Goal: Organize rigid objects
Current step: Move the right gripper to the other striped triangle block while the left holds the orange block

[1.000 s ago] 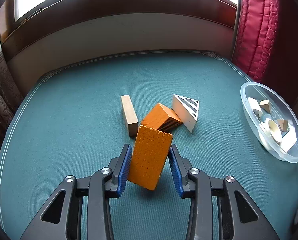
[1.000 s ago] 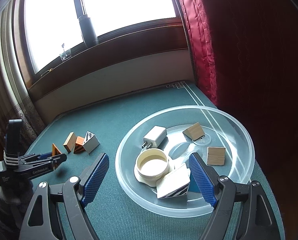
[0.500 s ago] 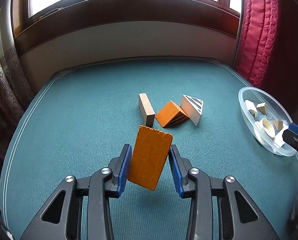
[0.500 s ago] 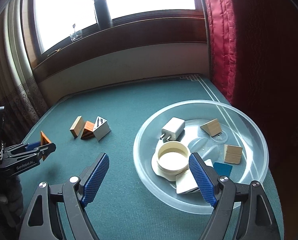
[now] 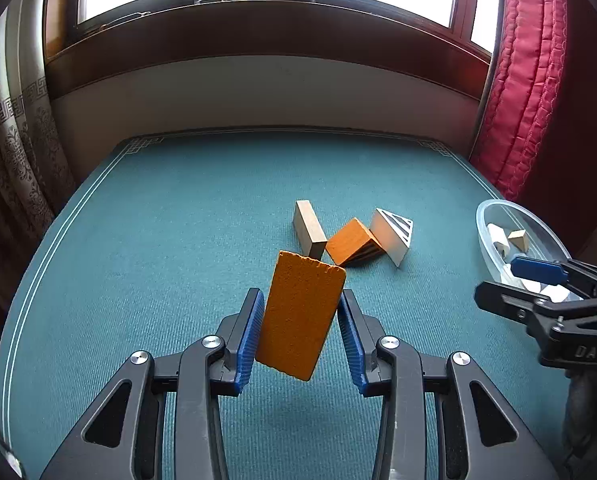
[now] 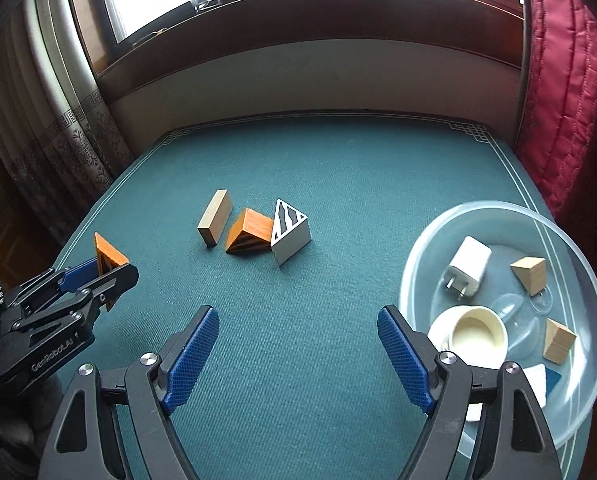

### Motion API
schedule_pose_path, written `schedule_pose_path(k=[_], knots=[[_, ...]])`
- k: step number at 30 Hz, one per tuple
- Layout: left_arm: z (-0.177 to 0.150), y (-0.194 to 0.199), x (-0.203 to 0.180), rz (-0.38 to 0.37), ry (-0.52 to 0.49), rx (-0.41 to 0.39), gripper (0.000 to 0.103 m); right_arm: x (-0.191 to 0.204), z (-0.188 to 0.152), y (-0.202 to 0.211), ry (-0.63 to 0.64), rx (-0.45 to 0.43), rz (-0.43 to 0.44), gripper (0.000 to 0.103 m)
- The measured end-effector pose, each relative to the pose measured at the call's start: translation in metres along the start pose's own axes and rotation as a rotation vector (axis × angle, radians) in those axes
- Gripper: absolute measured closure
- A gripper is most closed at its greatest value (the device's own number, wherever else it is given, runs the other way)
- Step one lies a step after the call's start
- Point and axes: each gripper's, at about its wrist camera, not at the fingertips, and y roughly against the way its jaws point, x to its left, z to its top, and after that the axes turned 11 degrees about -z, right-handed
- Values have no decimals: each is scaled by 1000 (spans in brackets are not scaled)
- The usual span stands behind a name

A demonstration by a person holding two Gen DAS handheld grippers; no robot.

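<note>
My left gripper (image 5: 300,300) is shut on an orange wooden block (image 5: 300,314), held tilted above the green table; the right wrist view shows that block (image 6: 107,254) at the far left. On the table lie a tan block (image 6: 215,223), an orange striped wedge (image 6: 248,232) and a white striped wedge (image 6: 290,234), touching in a row. My right gripper (image 6: 298,316) hovers in front of them; its jaws are closing with nothing between them. It also shows as the right gripper (image 5: 498,280) beside the bowl.
A clear plastic bowl (image 6: 494,203) at the right holds a white charger (image 6: 468,266), a cream cup (image 6: 476,334) and wooden wedges. A red curtain (image 6: 558,100) hangs at the right. A window sill and wall stand behind the table.
My right gripper has swung left, from over the bowl to the table in front of the wedges. My left gripper has drawn back and up a little with the orange block.
</note>
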Motion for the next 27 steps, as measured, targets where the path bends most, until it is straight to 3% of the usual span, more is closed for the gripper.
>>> schedule_pose_path(k=[9, 17, 27], knots=[[1, 4, 10, -2, 37, -5, 64, 18, 26, -50, -32, 37, -8, 36], [0, 4, 11, -5, 50, 2, 64, 27, 40, -69, -25, 45, -16, 47], [-1, -1, 12, 0, 56, 15, 64, 24, 40, -89, -34, 69, -21, 75]])
